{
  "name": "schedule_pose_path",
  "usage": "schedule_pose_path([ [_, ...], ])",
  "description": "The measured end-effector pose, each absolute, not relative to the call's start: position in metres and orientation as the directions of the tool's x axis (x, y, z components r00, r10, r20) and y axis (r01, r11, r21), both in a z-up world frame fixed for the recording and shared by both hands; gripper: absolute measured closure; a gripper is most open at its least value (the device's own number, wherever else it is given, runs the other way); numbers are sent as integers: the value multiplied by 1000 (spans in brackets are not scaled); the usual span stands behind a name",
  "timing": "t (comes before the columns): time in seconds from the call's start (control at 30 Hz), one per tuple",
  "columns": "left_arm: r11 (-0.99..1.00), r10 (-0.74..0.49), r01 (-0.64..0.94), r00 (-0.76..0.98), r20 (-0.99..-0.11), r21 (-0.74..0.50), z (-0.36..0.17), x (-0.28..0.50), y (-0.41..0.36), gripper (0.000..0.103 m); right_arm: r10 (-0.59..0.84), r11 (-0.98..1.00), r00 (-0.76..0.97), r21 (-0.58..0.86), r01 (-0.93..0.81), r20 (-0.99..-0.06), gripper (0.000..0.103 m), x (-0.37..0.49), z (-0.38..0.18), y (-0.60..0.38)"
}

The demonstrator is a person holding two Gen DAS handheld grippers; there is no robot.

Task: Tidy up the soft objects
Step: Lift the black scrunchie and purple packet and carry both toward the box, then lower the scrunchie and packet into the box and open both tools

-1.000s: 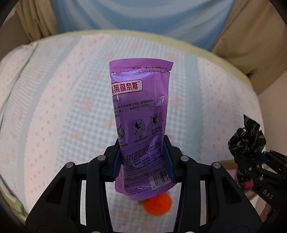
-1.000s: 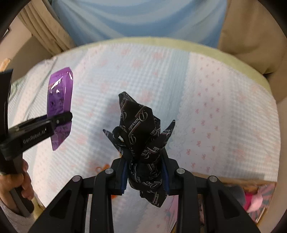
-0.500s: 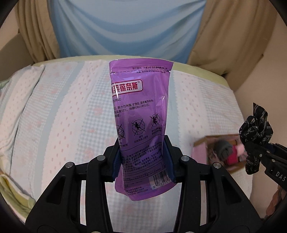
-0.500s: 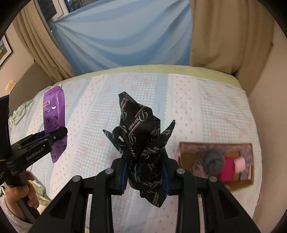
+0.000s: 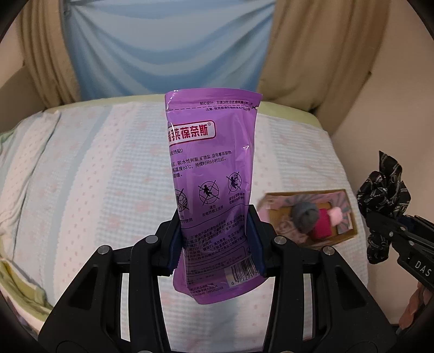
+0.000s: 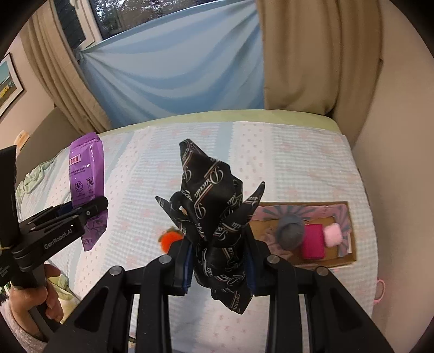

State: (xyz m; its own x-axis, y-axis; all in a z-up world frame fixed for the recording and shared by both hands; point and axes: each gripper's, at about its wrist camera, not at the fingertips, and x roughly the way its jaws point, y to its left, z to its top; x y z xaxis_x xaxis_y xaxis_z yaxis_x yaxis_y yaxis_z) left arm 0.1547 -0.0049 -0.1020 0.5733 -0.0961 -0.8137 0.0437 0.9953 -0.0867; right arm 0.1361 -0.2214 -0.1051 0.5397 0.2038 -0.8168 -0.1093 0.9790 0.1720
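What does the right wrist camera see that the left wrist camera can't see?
Only the right wrist view shows a fuzzy orange ball on the bed, a window with trees outside, a framed picture on the wall and the hand holding the left gripper.

Only the left wrist view shows the barcode on the purple plastic packet.

Both show that packet, the black patterned cloth scarf, the cardboard box of soft things, the dotted bedspread and the blue curtain.

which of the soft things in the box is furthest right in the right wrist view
The pale pink puff, at the box's right end. The magenta block sits left of it, and the grey ball further left.
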Motion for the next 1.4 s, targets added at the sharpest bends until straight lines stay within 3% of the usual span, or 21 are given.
schedule_pose_path([
  [0.4,981,-187,137,500,-846,-135,-146,173,-151,65,132,990,498,144,-14,-857,74,151,-136,-345],
  [0.7,972,-199,193,376,-905,-133,-220,204,-227,65,125,987,402,155,44,-907,75,186,-200,-407],
  [1.07,981,-111,178,192,-975,-77,-325,238,-235,65,244,941,236,288,177,-941,74,229,-297,-438],
  [1.3,985,-28,174,171,-985,2,-357,249,-238,65,297,922,180,331,200,-938,74,242,-334,-429],
  [1.33,984,-18,177,169,-986,13,-360,250,-239,64,300,922,178,333,198,-937,74,245,-337,-429],
  [1.4,982,-4,186,173,-985,29,-362,251,-241,49,306,920,172,337,199,-937,74,249,-342,-428],
])
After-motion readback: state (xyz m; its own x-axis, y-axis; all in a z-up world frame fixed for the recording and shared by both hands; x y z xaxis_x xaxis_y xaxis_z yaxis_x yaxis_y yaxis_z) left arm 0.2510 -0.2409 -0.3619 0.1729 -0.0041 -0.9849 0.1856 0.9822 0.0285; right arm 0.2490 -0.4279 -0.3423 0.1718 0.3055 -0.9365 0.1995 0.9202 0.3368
